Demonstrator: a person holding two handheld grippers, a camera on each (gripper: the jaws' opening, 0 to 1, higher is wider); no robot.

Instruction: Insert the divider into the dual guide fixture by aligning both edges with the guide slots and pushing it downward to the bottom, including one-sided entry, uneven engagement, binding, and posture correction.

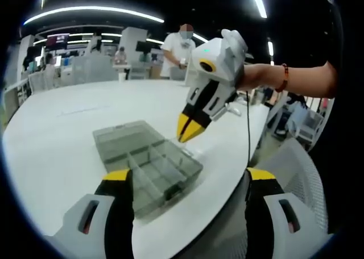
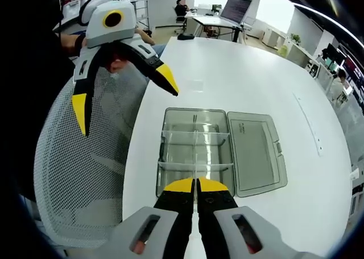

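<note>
Presently we count one clear plastic organizer box [image 2: 196, 151], one hinged lid [image 2: 256, 151] folded open flat beside it, two grippers, one white table [image 2: 239, 71] and one mesh chair [image 2: 74, 174]. Taking the box as our landmark: it lies on the table near the edge where the chair stands, and we make out clear dividers [image 2: 196, 137] already standing across its interior, though we cannot tell whether any is only partly seated. The right gripper [image 2: 196, 184] hangs just above the near edge of the box, jaws pressed together tip to tip; we cannot tell if a thin clear piece is caught between them. The left gripper [image 2: 122, 97] is held off the chair side of the box, jaws spread wide, gripping and touching nothing.
</note>
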